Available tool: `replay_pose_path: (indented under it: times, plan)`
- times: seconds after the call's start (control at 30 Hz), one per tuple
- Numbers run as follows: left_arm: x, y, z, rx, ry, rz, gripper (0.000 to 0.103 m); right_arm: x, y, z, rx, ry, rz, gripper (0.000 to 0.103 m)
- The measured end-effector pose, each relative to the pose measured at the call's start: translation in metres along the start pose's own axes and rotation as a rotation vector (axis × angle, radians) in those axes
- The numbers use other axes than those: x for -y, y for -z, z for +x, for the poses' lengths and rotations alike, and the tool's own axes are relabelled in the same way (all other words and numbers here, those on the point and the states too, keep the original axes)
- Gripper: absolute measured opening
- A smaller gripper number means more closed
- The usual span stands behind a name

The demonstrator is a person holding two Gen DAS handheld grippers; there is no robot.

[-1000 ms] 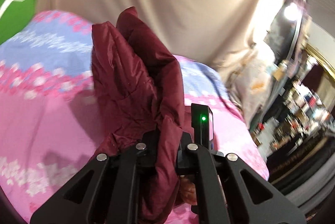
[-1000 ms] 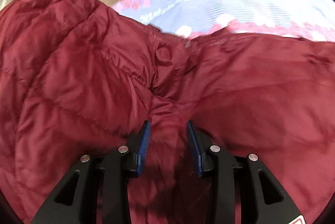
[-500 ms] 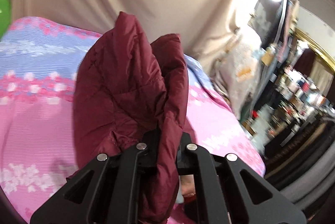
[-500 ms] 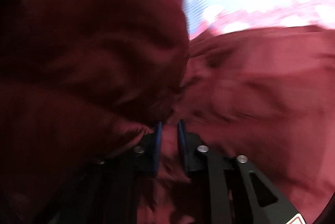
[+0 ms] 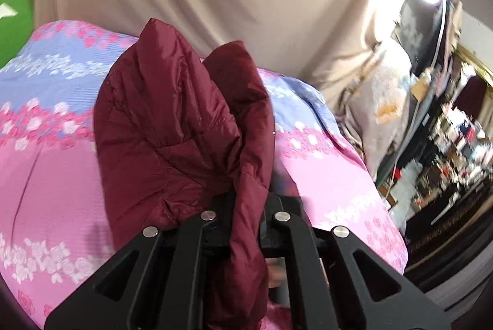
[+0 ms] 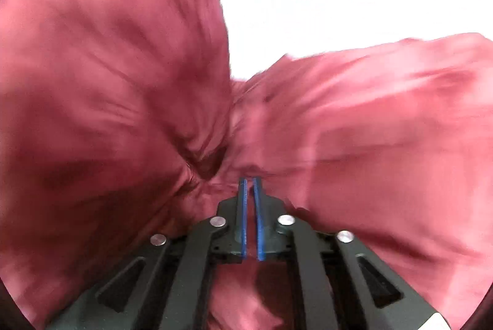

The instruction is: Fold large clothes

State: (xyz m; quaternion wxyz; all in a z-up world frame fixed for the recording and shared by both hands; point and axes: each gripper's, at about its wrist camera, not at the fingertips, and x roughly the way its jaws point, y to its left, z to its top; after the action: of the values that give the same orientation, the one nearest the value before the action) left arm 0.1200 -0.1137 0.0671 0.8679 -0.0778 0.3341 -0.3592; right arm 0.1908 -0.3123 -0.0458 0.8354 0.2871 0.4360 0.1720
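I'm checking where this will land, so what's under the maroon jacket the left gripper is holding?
Under the maroon jacket lies a pink and blue floral bedspread. Whatever sits directly beneath its folds is covered.

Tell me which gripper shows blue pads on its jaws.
The right gripper: blue pads line its jaws, nearly closed on the maroon jacket. The left gripper has jacket fabric hiding its pads.
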Motion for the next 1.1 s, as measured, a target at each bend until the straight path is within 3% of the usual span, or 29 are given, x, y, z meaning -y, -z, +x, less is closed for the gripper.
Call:
replay_pose_path:
  times: [0.1,0.2,0.27,0.37,0.53,0.73,0.77,0.83,0.9,1.0,1.1]
  plan:
    - [0.015,0.004,0.02,-0.041,0.026,0.028,0.006,0.046,0.013,-0.078,0.126,0.064,0.073,0.017]
    - [0.033,0.01,0.045,-0.089,0.043,0.066,0.006,0.086,0.038,-0.133,0.224,0.181,0.14,0.019]
    - [0.045,0.016,0.067,-0.129,0.045,0.088,0.006,0.11,0.056,-0.155,0.255,0.185,0.201,0.019]
    - [0.062,0.029,0.101,-0.196,0.033,0.116,0.006,0.125,0.077,-0.159,0.248,0.198,0.238,0.019]
    - [0.079,0.051,0.145,-0.278,0.002,0.143,0.006,0.115,0.09,-0.136,0.204,0.204,0.229,0.019]
    - [0.089,0.068,0.178,-0.316,-0.068,0.184,0.011,0.113,0.092,-0.149,0.215,0.23,0.219,0.023]
    - [0.088,0.069,0.177,-0.312,-0.066,0.192,0.013,0.124,0.091,-0.145,0.223,0.231,0.221,0.025]
    - [0.092,0.067,0.168,-0.293,-0.038,0.204,0.028,0.13,0.091,-0.155,0.26,0.236,0.221,0.027]
    - [0.096,0.065,0.141,-0.253,0.007,0.221,0.048,0.126,0.095,-0.174,0.296,0.235,0.197,0.034]
    - [0.094,0.062,0.085,-0.149,0.057,0.244,0.069,0.105,0.091,-0.197,0.344,0.239,0.122,0.046]
    - [0.072,0.06,0.033,-0.06,0.026,0.207,0.08,0.077,0.094,-0.211,0.375,0.177,0.048,0.062]
